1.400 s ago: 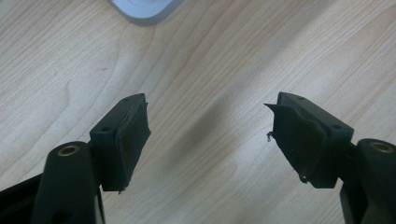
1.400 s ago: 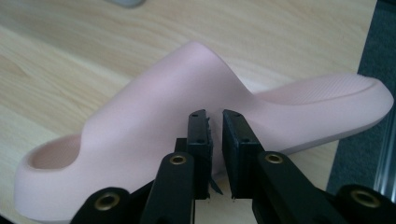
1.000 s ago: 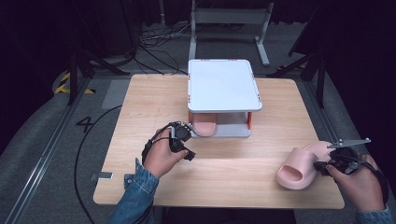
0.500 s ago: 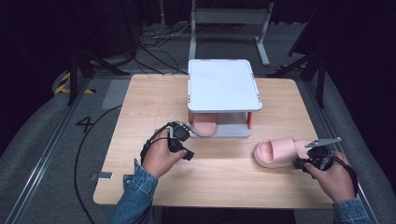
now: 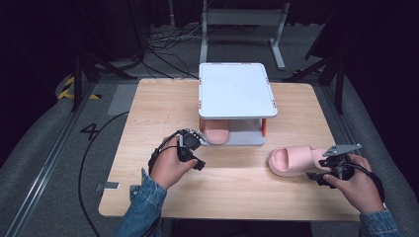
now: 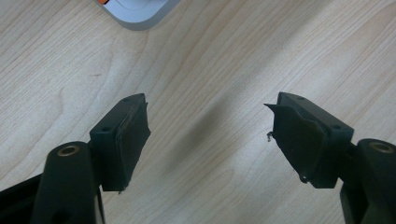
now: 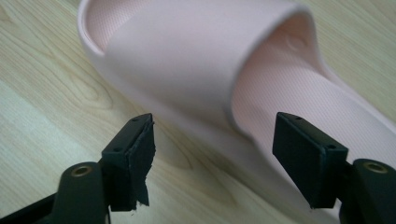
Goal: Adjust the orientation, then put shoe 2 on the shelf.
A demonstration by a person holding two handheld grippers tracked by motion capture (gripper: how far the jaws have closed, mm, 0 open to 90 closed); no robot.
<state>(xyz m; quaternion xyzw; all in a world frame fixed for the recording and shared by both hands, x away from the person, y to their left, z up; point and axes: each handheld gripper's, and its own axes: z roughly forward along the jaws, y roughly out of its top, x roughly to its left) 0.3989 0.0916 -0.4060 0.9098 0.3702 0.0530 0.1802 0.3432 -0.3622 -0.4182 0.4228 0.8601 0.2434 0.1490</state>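
Observation:
A pink slipper (image 5: 291,160) lies flat on the wooden table (image 5: 158,103), right of centre. My right gripper (image 5: 317,169) sits at its right end. Its jaws have just been opening and now stand wide. In the right gripper view the slipper (image 7: 196,60) lies close ahead, its near edge between the spread jaws of the right gripper (image 7: 215,140), and the pads do not touch it. A second pink slipper (image 5: 217,134) rests on the lower level of a white two-tier shelf (image 5: 236,89). My left gripper (image 5: 195,140) is open just left of it, the left gripper (image 6: 210,126) over bare wood.
The shelf has orange posts, and its grey base corner (image 6: 140,11) appears at the top of the left gripper view. A cable (image 5: 94,148) trails off the table's left side. Dark floor, stands and cables surround the table.
The right hand carried the tilted slipper leftward and down, and it now lies flat on the table. The right jaws went from shut on it to wide apart. The left hand stayed put.

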